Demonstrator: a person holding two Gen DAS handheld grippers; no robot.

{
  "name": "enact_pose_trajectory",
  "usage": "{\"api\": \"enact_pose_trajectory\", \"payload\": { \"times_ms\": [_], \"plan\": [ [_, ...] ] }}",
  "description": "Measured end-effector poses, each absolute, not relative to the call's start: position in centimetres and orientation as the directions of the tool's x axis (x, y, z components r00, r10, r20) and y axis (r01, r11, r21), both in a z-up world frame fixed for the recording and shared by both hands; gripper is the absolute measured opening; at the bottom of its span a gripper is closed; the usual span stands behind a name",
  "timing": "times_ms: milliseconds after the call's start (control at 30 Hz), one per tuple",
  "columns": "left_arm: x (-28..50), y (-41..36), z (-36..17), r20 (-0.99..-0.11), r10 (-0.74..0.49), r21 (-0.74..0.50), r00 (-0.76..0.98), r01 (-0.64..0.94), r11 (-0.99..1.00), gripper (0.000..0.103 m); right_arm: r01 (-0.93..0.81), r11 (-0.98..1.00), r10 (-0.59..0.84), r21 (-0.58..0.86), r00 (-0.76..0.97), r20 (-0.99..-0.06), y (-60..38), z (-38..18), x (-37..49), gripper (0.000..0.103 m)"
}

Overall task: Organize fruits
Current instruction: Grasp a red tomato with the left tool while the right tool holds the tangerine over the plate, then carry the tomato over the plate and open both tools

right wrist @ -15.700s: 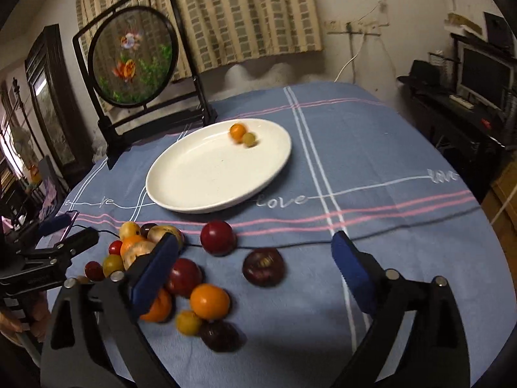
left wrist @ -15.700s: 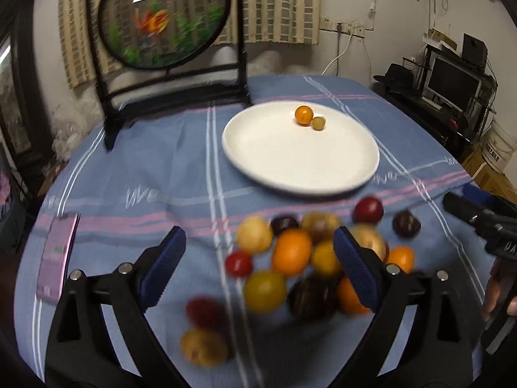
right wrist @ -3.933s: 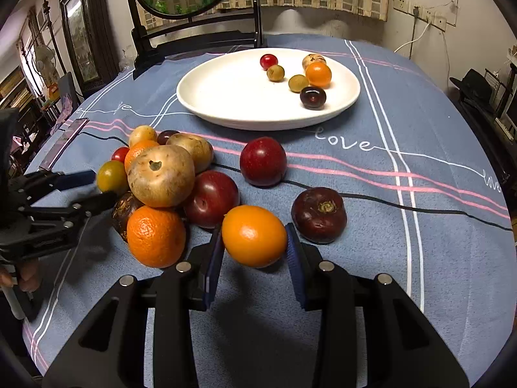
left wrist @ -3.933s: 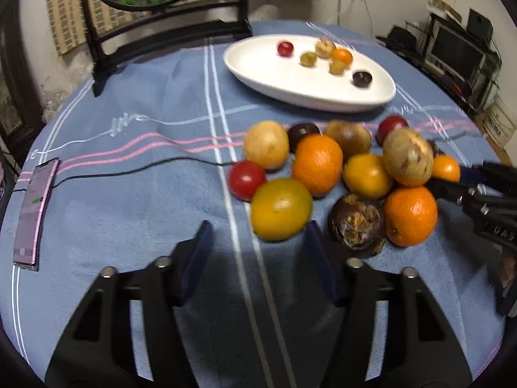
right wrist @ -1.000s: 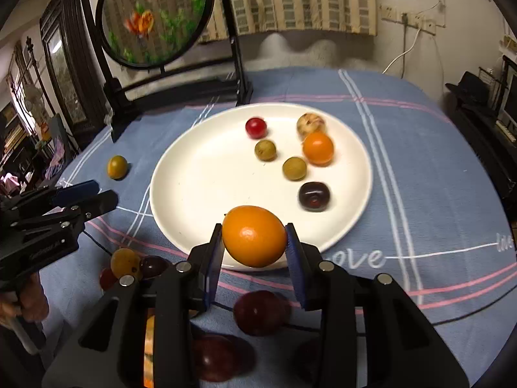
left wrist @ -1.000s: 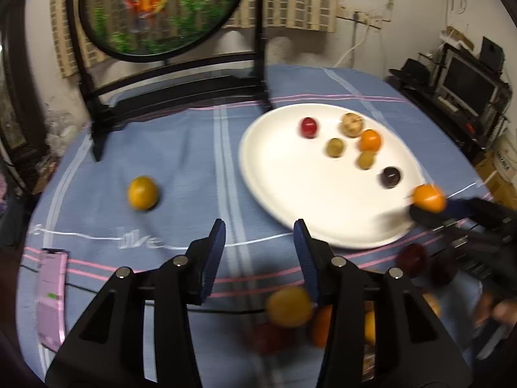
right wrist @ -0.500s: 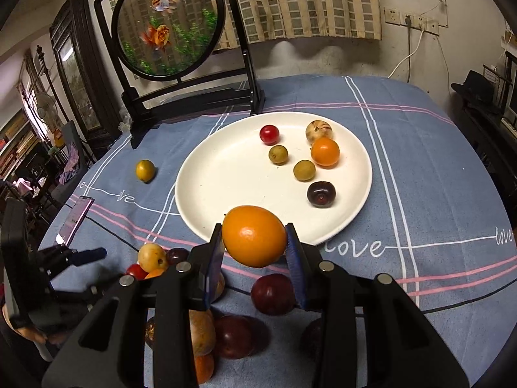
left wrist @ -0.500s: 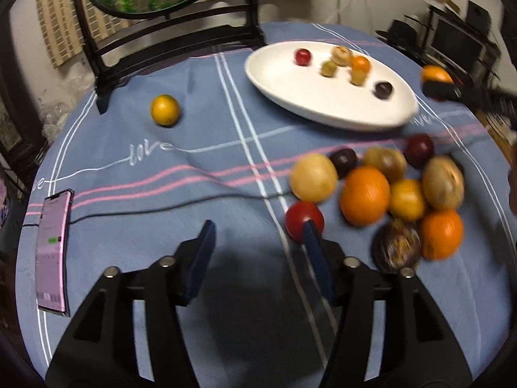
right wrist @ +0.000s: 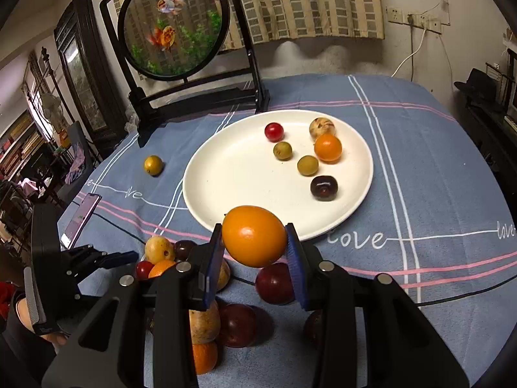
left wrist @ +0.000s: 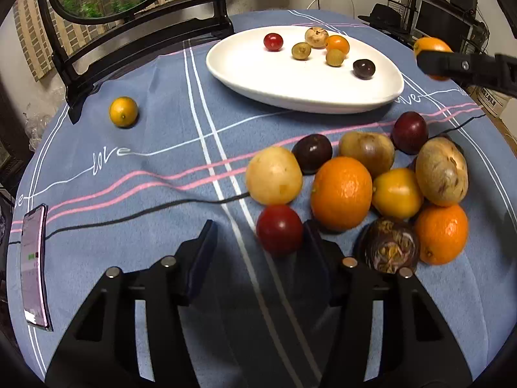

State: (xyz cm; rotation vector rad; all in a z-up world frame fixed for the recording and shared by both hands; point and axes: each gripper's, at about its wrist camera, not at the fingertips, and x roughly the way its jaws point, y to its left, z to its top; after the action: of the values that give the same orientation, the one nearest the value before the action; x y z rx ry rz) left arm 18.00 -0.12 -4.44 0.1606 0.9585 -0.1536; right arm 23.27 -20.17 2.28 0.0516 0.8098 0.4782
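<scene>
Our right gripper (right wrist: 254, 255) clamps a smooth oval orange fruit (right wrist: 254, 240) just before the round white ceramic plate (right wrist: 223, 174). Our left gripper (left wrist: 258, 239), jaws just closing, stands open around a small red tomato (left wrist: 279, 228). Six small fruits plated; one yellow citrus (left wrist: 123, 111) apart, the main pile left.

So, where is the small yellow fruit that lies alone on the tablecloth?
The small yellow fruit lies alone on the blue tablecloth, left of the white plate in both views, close to the foot of the black stand.
</scene>
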Motion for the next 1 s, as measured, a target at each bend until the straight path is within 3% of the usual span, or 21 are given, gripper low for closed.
{"api": "enact_pose_trajectory", "payload": {
  "times_ms": [167,200,567,1000],
  "plan": [
    [18.2,-1.1,-4.4,-0.81,-0.046,0.102,0.584,0.218,0.971,0.036,-0.385,0.896,0.423,0.222,0.587,-0.69,-20.2,2.1,23.4,0.038],
    [18.1,-1.3,-4.3,-0.808,-0.049,0.107,0.587,0.229,0.968,0.027,-0.385,0.896,0.423,0.221,0.588,-0.69,-20.2,2.1,23.4,0.038],
    [18.3,-1.0,0.1,-0.773,-0.08,0.064,0.629,0.203,0.977,0.027,-0.369,0.906,0.403,0.21,0.595,-0.695,-20.2,1.7,23.9,0.038],
    [27.8,-5.5,1.4,-0.755,-0.068,0.034,0.652,0.143,0.989,0.027,-0.362,0.926,0.329,0.105,0.641,-0.693,-18.7,0.3,26.2,0.037]
  ]
}}
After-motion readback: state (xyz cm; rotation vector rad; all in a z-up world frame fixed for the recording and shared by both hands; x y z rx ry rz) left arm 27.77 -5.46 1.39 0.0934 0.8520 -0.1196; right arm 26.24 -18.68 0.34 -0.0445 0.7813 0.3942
